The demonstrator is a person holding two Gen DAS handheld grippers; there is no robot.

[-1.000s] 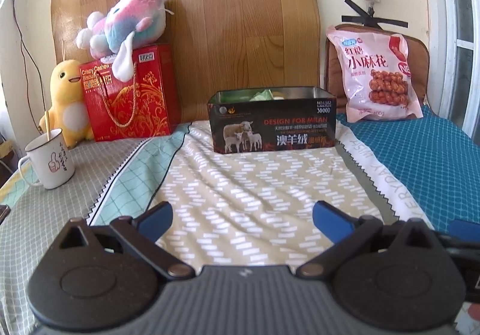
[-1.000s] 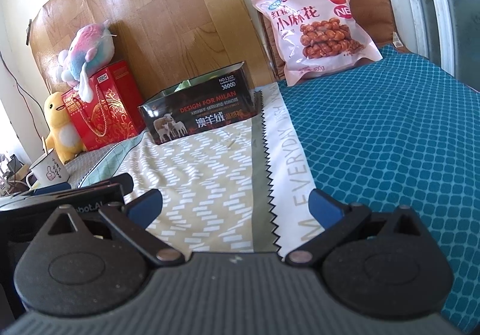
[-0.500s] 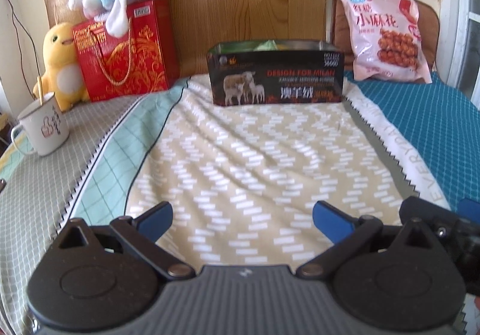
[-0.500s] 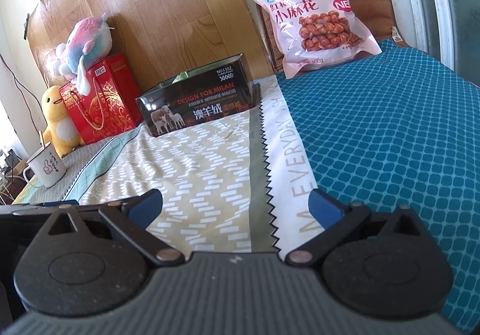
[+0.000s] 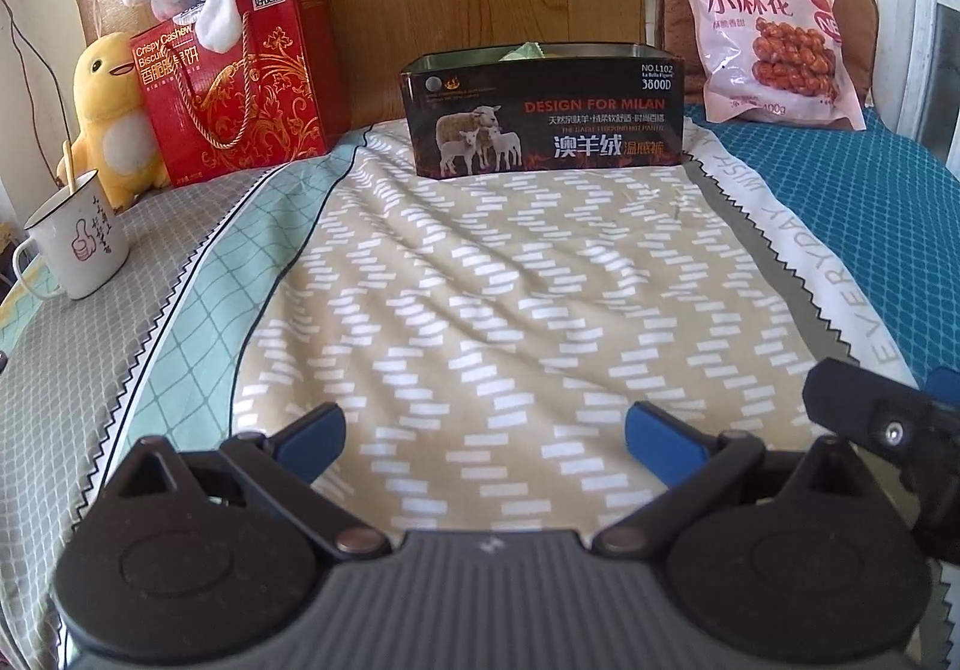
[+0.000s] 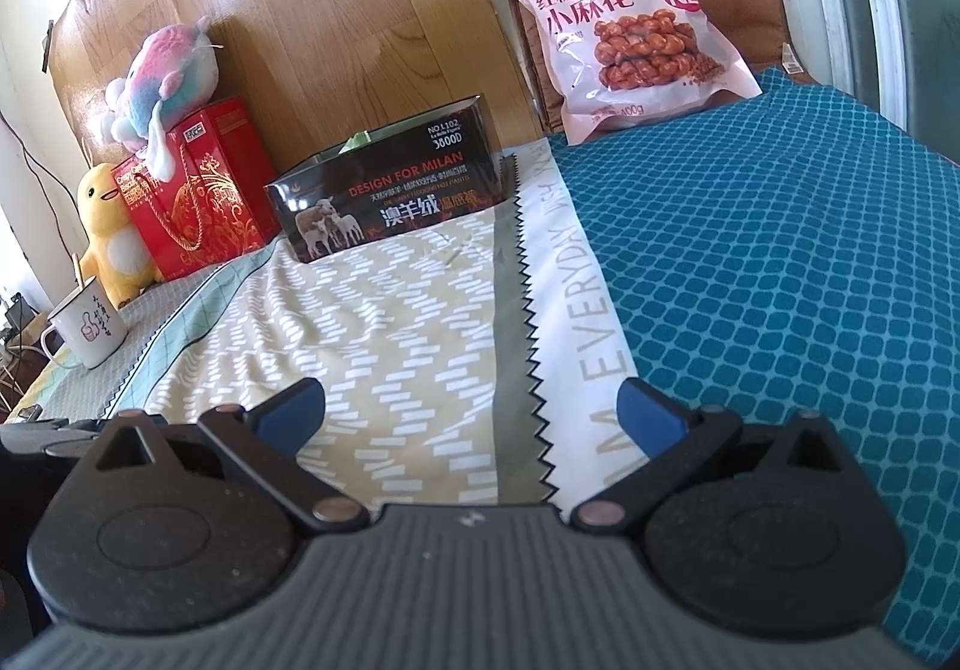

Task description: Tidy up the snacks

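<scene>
The dark box (image 5: pixel 543 110) with sheep on it sits open at the far end of the bed, and something pale green peeks out of the top, so it looks like the place for snacks, while the shiny pink snack bag (image 5: pixel 765 30) leans on a brown cushion (image 5: pixel 672 21) to its right, apart from it. The left gripper (image 5: pixel 486 433) and right gripper (image 6: pixel 471 409) hover low over the soft, wrinkly bed cover (image 5: pixel 480 274), both with blue fingers wide apart and holding nothing. I think no snack is being carried yet, so the next move is probably to reach far forward for the crinkly bag and pinch it gently.
</scene>
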